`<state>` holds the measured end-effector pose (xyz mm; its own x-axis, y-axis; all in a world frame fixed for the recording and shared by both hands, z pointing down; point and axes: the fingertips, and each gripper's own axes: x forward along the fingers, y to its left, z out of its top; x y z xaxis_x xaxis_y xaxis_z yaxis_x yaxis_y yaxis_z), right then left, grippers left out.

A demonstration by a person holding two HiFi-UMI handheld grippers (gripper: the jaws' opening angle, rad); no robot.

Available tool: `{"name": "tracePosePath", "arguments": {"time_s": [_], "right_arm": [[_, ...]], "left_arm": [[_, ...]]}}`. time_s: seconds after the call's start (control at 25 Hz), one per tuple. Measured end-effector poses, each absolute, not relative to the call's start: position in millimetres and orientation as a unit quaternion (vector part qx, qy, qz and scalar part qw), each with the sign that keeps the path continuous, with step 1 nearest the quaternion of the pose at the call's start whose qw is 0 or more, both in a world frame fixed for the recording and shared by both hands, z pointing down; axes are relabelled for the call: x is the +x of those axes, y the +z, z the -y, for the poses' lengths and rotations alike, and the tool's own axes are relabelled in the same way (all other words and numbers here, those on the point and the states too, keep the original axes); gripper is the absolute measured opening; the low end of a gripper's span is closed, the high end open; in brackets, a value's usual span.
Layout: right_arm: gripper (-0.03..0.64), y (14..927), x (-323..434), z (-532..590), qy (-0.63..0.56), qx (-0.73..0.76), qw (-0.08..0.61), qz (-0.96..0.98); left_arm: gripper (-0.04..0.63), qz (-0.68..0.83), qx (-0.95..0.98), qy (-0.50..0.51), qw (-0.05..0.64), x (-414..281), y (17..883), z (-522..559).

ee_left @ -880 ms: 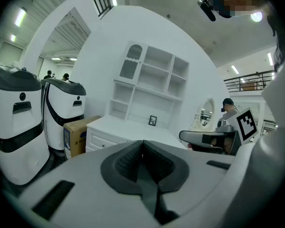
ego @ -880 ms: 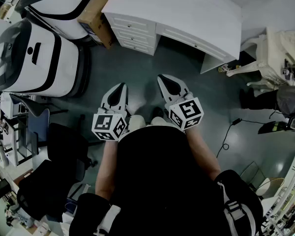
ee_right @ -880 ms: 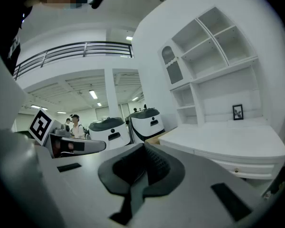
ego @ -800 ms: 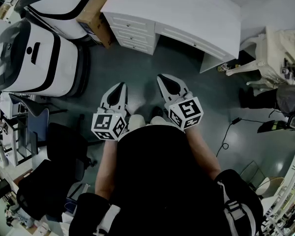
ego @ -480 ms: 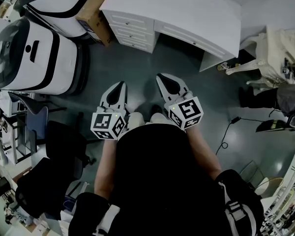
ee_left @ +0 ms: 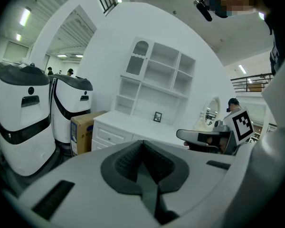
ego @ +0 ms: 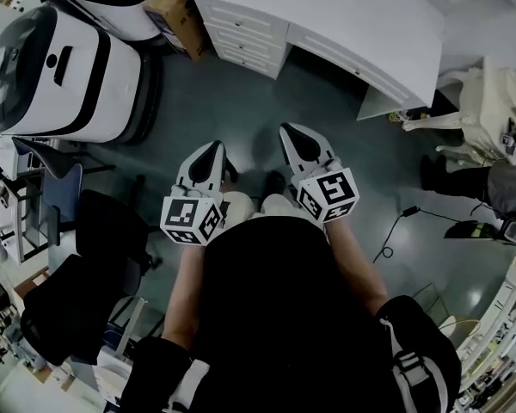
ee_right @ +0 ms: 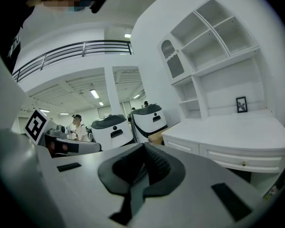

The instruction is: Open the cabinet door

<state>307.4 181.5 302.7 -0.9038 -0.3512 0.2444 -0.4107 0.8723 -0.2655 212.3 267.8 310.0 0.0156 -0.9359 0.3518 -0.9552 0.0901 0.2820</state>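
Note:
A white desk (ego: 344,15) with a drawer stack (ego: 245,31) stands across the dark floor, well ahead of both grippers. In the left gripper view it carries a white shelf unit (ee_left: 154,80) with a small arched door (ee_left: 139,49). The right gripper view shows the same shelves (ee_right: 213,37) and a drawer front with a knob (ee_right: 243,164). My left gripper (ego: 209,155) and right gripper (ego: 296,139) are held side by side close to the body. Both point toward the desk. Each has its jaws together with nothing between them, as seen on the left gripper (ee_left: 142,144) and the right gripper (ee_right: 143,148).
Two large white-and-black machines (ego: 60,67) and a cardboard box (ego: 179,11) stand left of the desk. Black office chairs (ego: 86,265) crowd the near left. A person (ego: 490,183), a white chair (ego: 469,101) and a floor cable (ego: 394,231) are at the right.
The head view has swung slightly, so the desk sits a little higher and further right. Both grippers stay shut in about the same place before the body.

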Motion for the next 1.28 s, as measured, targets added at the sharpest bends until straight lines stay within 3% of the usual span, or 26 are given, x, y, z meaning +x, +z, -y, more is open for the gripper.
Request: {"name": "tracePosePath", "arguments": {"time_s": [0.76,1.28], "right_arm": [[0.017,310,99,-110,0.159,0.235,0.134,0.949],[0.017,382,23,-67,0.176,0.318,0.206,0.909]], "left_arm": [[0.023,0.672,0.706,-0.008,0.223,17,302,-190],[0.023,0.640,0.721,0.008,0.265,-62,335,-170]]}}
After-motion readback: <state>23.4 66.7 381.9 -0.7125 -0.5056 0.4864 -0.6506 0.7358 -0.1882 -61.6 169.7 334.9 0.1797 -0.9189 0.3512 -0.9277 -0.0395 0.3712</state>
